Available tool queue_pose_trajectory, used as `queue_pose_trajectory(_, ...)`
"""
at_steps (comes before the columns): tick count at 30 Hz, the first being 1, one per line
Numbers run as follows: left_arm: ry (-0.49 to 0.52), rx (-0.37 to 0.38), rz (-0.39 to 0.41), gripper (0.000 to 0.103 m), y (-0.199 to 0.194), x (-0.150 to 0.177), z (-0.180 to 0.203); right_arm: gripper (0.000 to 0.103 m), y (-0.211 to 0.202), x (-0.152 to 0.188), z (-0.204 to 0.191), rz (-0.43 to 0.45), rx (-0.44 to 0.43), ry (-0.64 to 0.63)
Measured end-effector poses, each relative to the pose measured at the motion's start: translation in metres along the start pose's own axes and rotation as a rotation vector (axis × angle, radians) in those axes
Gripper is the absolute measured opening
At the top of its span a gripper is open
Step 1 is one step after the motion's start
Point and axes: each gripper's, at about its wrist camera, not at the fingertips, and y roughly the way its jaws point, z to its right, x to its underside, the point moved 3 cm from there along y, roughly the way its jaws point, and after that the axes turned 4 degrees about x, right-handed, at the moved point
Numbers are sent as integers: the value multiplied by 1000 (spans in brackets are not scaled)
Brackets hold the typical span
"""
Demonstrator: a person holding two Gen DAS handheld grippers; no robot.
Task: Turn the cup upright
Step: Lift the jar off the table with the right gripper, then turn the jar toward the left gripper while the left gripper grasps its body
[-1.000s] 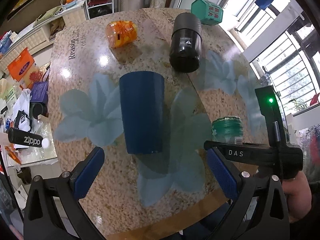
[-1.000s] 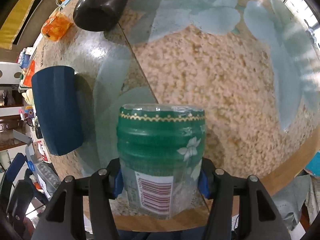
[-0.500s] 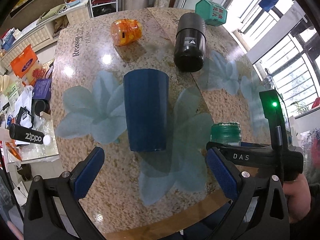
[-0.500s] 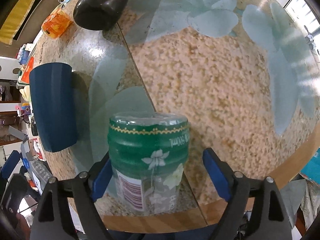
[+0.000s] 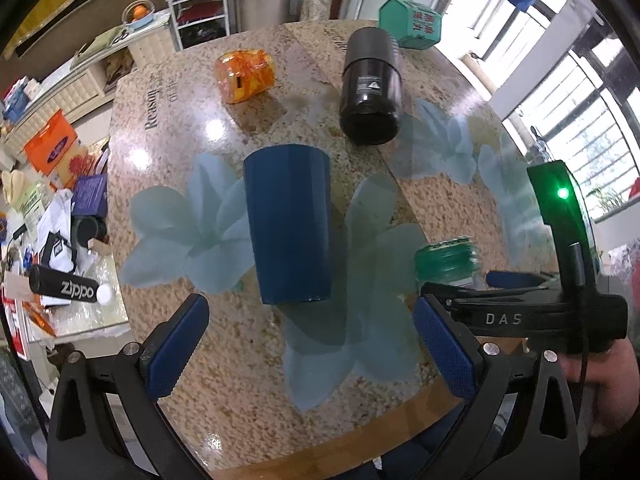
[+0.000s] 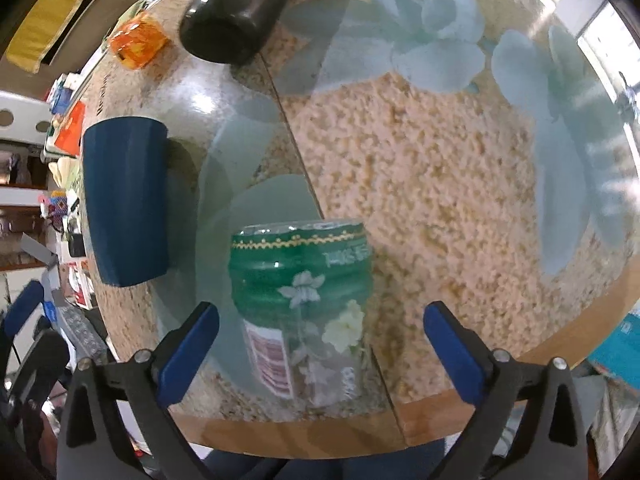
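Observation:
A dark blue cup (image 5: pixel 289 226) stands on the round stone table, wide end down; it also shows at the left of the right wrist view (image 6: pixel 126 200). A green-labelled clear cup (image 6: pixel 304 312) stands near the table's front edge, seen partly in the left wrist view (image 5: pixel 446 258). My right gripper (image 6: pixel 320 354) is open, with its pads apart on either side of the green cup and not touching it. My left gripper (image 5: pixel 308 344) is open and empty, just short of the blue cup.
A black cylinder (image 5: pixel 370 92) lies on its side at the back of the table, with an orange jar (image 5: pixel 244 76) to its left and a green box (image 5: pixel 410 22) at the far edge. A cluttered side table (image 5: pixel 60 240) stands to the left.
My right gripper has let go of the green cup and opened wide, backing off slightly. My left gripper has drawn back a little from the blue cup.

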Motion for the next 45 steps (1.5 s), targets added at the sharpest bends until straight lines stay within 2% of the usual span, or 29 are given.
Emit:
queue_pose_trajectory(4, 49, 10, -2, 103, -4, -8, 4, 103, -19, 3, 8, 36, -2, -3)
queue_pose_trajectory(7, 156, -3, 4, 103, -7, -20, 13, 103, -32, 8, 17, 59, -7, 1)
queue_pose_trajectory(11, 365, -25, 22, 103, -6, -35, 34, 103, -45, 16, 36, 84, 2, 7)
queue_pose_trajectory(14, 548, -36, 30, 103, -3, -42, 53, 103, -50, 23, 54, 88, -9, 45)
queue_pose_trajectory(15, 627, -28, 29, 103, -3, -42, 62, 103, -53, 28, 72, 88, -27, 78)
queue_pose_trajectory(16, 682, -12, 24, 103, -4, -42, 68, 103, -53, 28, 72, 88, -27, 78)
queue_pose_trajectory(17, 781, 12, 10, 103, -4, -40, 80, 103, -54, 30, 76, 88, -30, 88)
queue_pose_trajectory(19, 916, 23, -17, 103, -1, -34, 95, 103, -57, 34, 88, 94, -37, 109)
queue_pose_trajectory(20, 1034, 20, -41, 103, 3, -28, 105, 103, -58, 37, 94, 99, -37, 121)
queue_pose_trajectory(24, 1304, 1, -112, 103, 17, -11, 122, 103, -60, 46, 119, 105, -47, 161)
queue_pose_trajectory(27, 1505, -20, -164, 103, 26, 3, 132, 103, -60, 56, 138, 105, -50, 207)
queue_pose_trajectory(30, 1758, -94, -185, 103, 35, 26, 131, 103, -60, 69, 160, 100, -66, 270)
queue_pose_trajectory(34, 1995, -125, -219, 103, 45, 50, 126, 103, -55, 84, 182, 99, -91, 369)
queue_pose_trajectory(36, 2145, -132, -240, 103, 54, 64, 122, 103, -49, 96, 190, 97, -111, 433)
queue_pose_trajectory(41, 2358, -106, -278, 103, 70, 84, 119, 103, -41, 110, 199, 85, -126, 522)
queue_pose_trajectory(45, 2461, -59, -304, 103, 83, 91, 124, 103, -36, 121, 207, 76, -134, 592)
